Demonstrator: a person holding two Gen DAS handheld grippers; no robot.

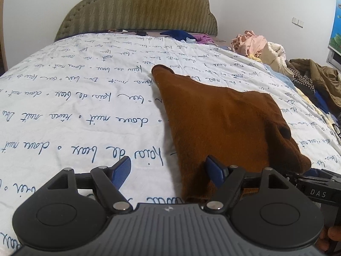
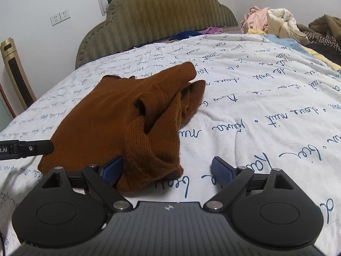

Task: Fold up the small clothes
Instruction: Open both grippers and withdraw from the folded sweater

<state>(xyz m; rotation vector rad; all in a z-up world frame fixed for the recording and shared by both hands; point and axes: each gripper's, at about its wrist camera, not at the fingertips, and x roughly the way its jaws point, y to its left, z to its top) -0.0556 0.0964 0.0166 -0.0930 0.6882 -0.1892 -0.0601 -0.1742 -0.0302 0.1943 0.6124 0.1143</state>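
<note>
A white quilt printed with blue cursive script (image 1: 85,98) covers the bed before a scalloped olive upholstered headboard (image 1: 136,10); white wall sockets (image 2: 60,17) nearby.

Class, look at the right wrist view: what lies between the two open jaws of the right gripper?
Mostly bare printed bedsheet; the brown garment's near edge reaches in beside the left jaw of the right gripper.

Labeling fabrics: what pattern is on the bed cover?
White bed cover with dark blue cursive handwriting; clearest in the left wrist view.

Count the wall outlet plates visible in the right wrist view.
2: side by side on the wall left of the headboard, one beside the other. More may be hidden.
</note>
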